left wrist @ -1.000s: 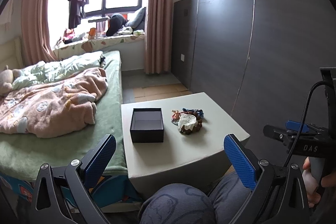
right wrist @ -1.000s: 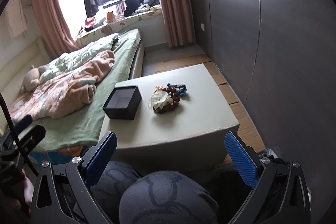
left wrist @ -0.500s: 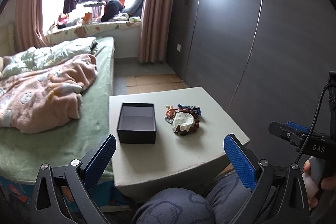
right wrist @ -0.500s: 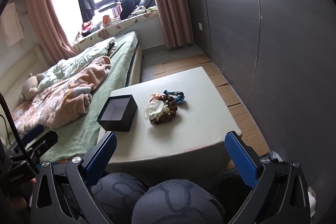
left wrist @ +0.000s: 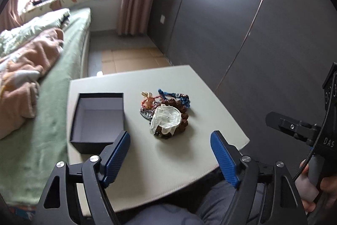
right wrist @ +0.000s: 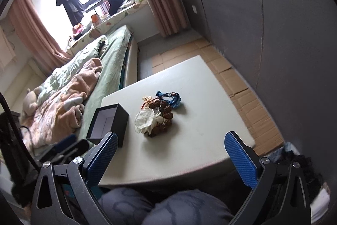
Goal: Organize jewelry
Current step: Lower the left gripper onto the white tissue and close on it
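A heap of jewelry (left wrist: pixel 168 113) (right wrist: pixel 158 115) lies mid-table: brown bead bracelets, a blue braided cord (left wrist: pixel 179 97) (right wrist: pixel 170 97), a gold charm and a clear plastic bag (left wrist: pixel 166 119) (right wrist: pixel 145 120) on top. To its left stands an open, empty black box (left wrist: pixel 98 119) (right wrist: pixel 107 122). My left gripper (left wrist: pixel 170 142) hovers over the table's near edge, short of the heap; its jaws are closing with nothing between them. My right gripper (right wrist: pixel 170 144) is open and empty over the near edge. In the left wrist view the right gripper's body shows at the far right, held by a hand.
The pale table (left wrist: pixel 189 161) (right wrist: pixel 200 119) stands beside a bed (left wrist: pixel 52 77) (right wrist: pixel 109 69) with a pink blanket on the left. A dark panelled wall (left wrist: pixel 242 24) runs along the right. The person's knees (right wrist: pixel 168 208) sit below the near edge. Cardboard (right wrist: pixel 252 102) covers the floor.
Both grippers have moved forward and down toward the table, so box and heap appear larger. The left gripper's fingers have come closer together.
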{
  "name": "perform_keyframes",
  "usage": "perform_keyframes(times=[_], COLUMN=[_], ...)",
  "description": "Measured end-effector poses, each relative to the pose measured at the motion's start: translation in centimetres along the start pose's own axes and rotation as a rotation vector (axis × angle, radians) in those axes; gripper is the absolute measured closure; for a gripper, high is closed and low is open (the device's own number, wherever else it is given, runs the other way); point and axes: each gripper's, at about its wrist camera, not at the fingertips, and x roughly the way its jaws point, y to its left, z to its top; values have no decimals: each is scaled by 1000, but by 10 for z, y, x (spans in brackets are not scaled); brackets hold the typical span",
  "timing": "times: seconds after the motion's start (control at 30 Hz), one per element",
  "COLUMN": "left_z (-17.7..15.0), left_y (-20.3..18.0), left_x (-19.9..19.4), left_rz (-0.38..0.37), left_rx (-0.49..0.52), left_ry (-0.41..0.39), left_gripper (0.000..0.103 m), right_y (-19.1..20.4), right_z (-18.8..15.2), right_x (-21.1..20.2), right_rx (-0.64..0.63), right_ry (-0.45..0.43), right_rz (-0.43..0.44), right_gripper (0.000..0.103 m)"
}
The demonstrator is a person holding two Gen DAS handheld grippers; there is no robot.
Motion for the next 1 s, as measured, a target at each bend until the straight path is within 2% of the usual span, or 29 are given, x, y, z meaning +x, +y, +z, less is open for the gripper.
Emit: perform_keyframes(times=[0.17,0.3,0.43,0.5,0.6,0.87,0.93,0.97,1.0], left_z=[15,24,28,30,32,32,31,31,30], left_y=[7,9,9,8,10,23,19,18,18], left_x=[35,64,88,99,117,153,155,156,158], left_rz=[-22,-31,-40,-31,-18,14,33,34,23], left_rx=[-15,-7,5,25,33,-3,26,32,32], left_ry=[49,108,160,182,222,295,276,267,269], left_gripper=[29,39,43,48,49,49,50,54,75], right_y=[-16,-26,-30,-34,-40,-52,-51,-51,-49], right_z=[17,27,32,31,30,20,18,18,17], right_x=[36,60,83,96,115,151,157,159,161], right_rx=[84,141,181,206,255,337,343,344,346], right_ry=[51,78,84,82,93,134,143,148,156], right_rz=[39,59,94,105,142,235,250,254,256], right_gripper=[9,14,18,22,35,36,36,36,36])
